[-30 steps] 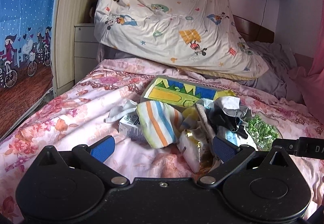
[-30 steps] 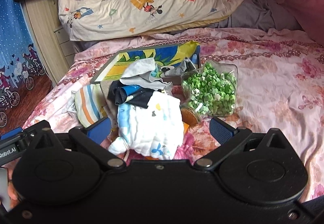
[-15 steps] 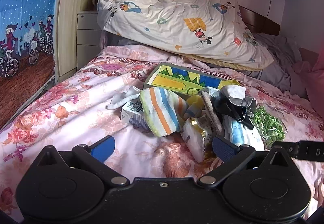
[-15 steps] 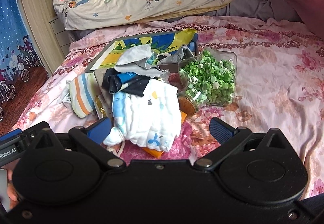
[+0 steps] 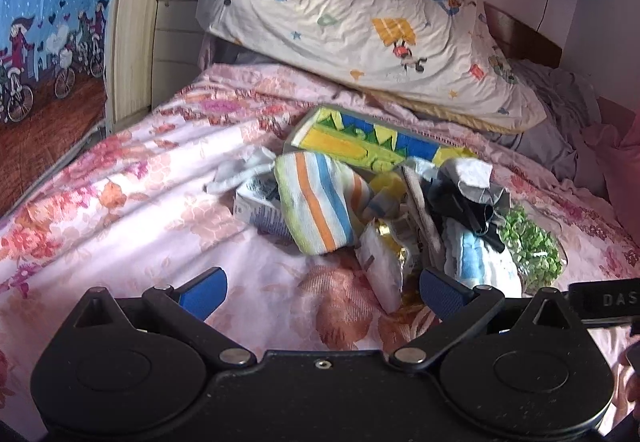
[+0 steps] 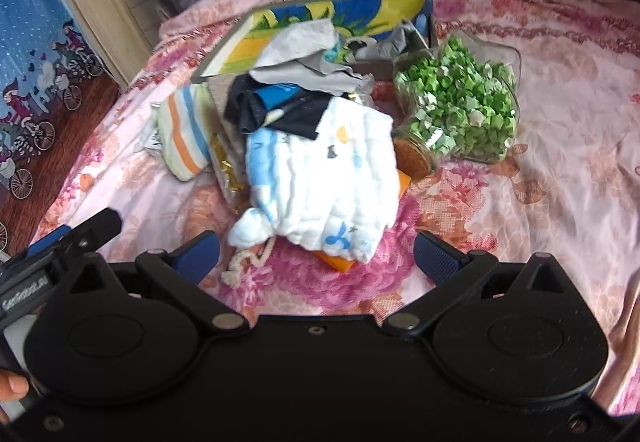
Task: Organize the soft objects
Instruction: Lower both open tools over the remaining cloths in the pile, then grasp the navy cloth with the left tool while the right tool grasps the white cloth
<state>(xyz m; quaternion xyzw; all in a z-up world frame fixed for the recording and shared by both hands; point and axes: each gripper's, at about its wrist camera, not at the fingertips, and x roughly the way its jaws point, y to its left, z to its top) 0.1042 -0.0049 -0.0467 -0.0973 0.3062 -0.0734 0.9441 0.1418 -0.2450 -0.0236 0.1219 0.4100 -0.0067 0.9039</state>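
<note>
A heap of soft things lies on the pink floral bedspread [image 5: 120, 210]. A striped cloth [image 5: 316, 202] with orange and blue bands sits at the heap's left. A white quilted cloth [image 6: 324, 178] with blue prints lies at the front, with a dark garment [image 6: 272, 106] and a grey cloth [image 6: 304, 62] piled behind it. My left gripper [image 5: 322, 292] is open, low over the bedspread just short of the heap. My right gripper [image 6: 316, 256] is open too, its fingers on either side of the white cloth's near edge, holding nothing.
A jar of green paper stars [image 6: 460, 110] with a cork lid lies on its side right of the heap. A colourful flat box [image 5: 360, 146] sits behind, a small carton [image 5: 260, 210] and foil packets [image 5: 384, 258] within. A cartoon pillow [image 5: 360, 10] leans at the headboard; drawers [image 5: 172, 50] stand left.
Both grippers have moved forward and down toward the heap, so it looks larger and nearer. Neither has closed, and nothing in the heap has shifted.
</note>
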